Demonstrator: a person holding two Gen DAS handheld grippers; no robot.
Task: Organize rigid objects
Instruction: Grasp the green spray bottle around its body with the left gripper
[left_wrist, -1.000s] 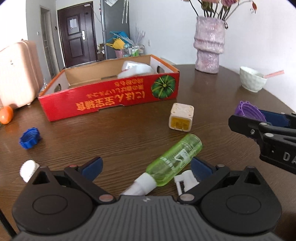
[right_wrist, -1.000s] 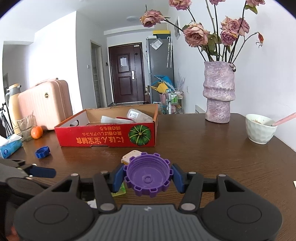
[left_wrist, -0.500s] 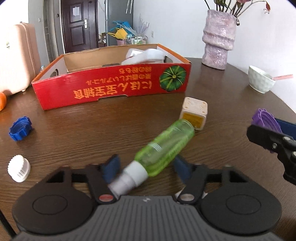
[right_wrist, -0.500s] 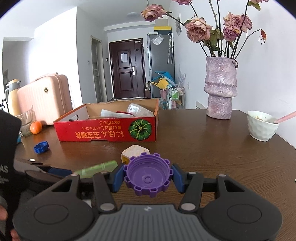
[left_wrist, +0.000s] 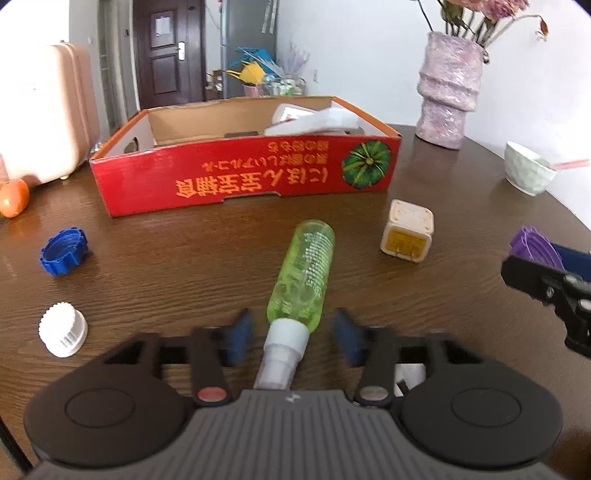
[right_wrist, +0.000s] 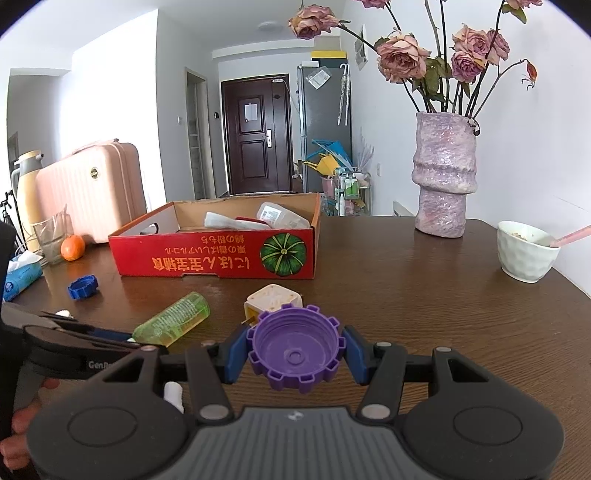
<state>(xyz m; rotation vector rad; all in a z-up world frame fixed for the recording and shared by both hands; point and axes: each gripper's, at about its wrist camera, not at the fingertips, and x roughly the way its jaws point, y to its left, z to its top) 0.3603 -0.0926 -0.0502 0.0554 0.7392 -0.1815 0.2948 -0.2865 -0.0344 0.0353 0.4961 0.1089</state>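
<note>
Two grippers in play. Left gripper (left_wrist: 291, 338) spread wide, blue pads (left_wrist: 238, 339) clear on both sides of the white neck of one green spray bottle (left_wrist: 304, 271), lying on its side on the round wooden table (left_wrist: 184, 266), base pointing toward the box; pads blurred, neck end cut off behind the gripper body. Right gripper (right_wrist: 295, 354) pinching one purple bottle cap (right_wrist: 295, 349) between its blue pads, open side up, held above the table; seen from the left wrist view only as a purple edge (left_wrist: 533, 245) at the right border. Three loose caps counted in all: the purple one, one blue bottle cap (left_wrist: 62, 251) and one white ribbed cap (left_wrist: 62, 334), both resting on the table to the left, well apart from the bottle. One cream cube-shaped plug adapter (left_wrist: 406, 230) near the bottle's base, partly hidden behind the purple cap in the right wrist view. One red cardboard box (left_wrist: 251, 173) with a green pumpkin print beyond, holding white and clear plastic items hard to make out. One purple vase (right_wrist: 445, 177) of dried roses, one white bowl (right_wrist: 526, 251) with a pink utensil, one orange (right_wrist: 72, 247). Small white piece (left_wrist: 408, 373) under the left gripper's right finger, mostly hidden.
</note>
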